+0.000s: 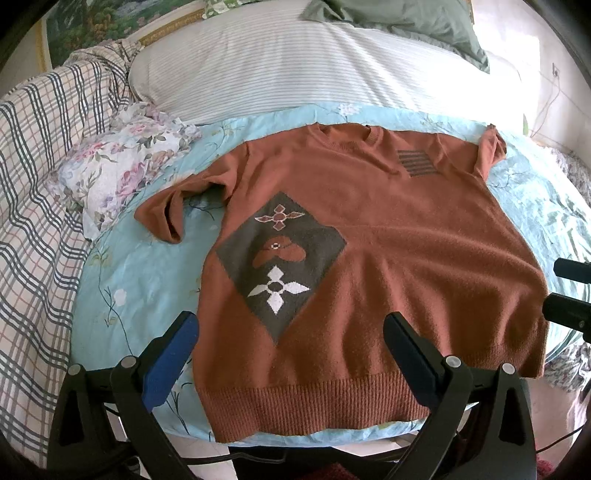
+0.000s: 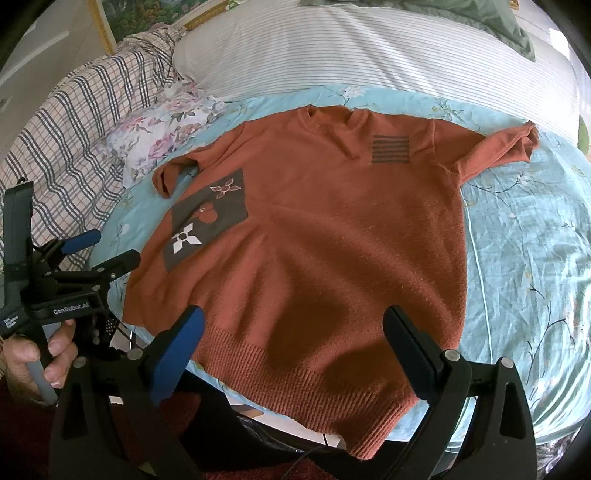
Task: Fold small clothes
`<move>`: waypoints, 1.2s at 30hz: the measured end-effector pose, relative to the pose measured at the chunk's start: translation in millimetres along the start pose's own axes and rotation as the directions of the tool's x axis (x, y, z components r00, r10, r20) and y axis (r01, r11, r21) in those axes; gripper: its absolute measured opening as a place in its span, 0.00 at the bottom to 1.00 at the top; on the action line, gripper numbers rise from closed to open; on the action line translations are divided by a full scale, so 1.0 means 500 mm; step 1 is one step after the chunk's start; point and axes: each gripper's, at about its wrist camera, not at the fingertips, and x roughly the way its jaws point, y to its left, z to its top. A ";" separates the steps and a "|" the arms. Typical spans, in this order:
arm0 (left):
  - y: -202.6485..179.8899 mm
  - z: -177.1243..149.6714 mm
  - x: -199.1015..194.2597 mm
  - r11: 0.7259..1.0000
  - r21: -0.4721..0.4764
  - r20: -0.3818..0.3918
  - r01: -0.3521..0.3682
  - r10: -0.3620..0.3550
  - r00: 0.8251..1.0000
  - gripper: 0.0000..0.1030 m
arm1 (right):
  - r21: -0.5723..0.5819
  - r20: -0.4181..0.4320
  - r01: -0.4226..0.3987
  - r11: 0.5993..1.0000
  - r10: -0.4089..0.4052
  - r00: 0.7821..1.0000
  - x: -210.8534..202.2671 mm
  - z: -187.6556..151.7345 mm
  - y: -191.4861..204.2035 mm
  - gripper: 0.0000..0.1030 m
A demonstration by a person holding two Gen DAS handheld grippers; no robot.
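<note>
Rust-orange knit, one short-sleeved sweater [image 1: 369, 258] lies spread flat, front up, on one light-blue floral sheet [image 1: 122, 291] covering the bed, neckline toward 12 o'clock and ribbed hem toward 6 o'clock. It carries one grey diamond patch [image 1: 280, 269] at about 9 o'clock on the body and one small striped patch [image 1: 415, 162] near 1 o'clock; both of its two sleeves are laid out to the sides. Beyond the collar sits one white striped pillow [image 1: 288, 62], with one green cloth [image 1: 399, 22] at 12 o'clock, one plaid blanket [image 1: 40, 155] at 9 o'clock and one bundle of floral fabric [image 1: 122, 162] at 10 o'clock. The left gripper [image 1: 290, 354] hangs over the hem with its two fingers spread wide, holding nothing. The right gripper [image 2: 293, 354] is likewise wide apart and empty above the hem's right half. The left hand [image 2: 40, 354] shows at 8 o'clock in the right wrist view.
</note>
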 end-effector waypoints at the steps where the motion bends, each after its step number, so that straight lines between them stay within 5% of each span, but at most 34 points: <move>1: 0.000 0.000 0.001 1.000 -0.002 0.000 0.001 -0.001 1.000 0.97 | 0.001 0.003 0.000 1.000 0.000 1.000 -0.001 0.000 -0.001 0.94; 36: -0.012 0.005 0.055 0.999 0.033 -0.054 0.022 -0.020 0.998 0.97 | 0.054 -0.002 -0.049 0.997 0.049 0.999 0.029 0.013 -0.039 0.94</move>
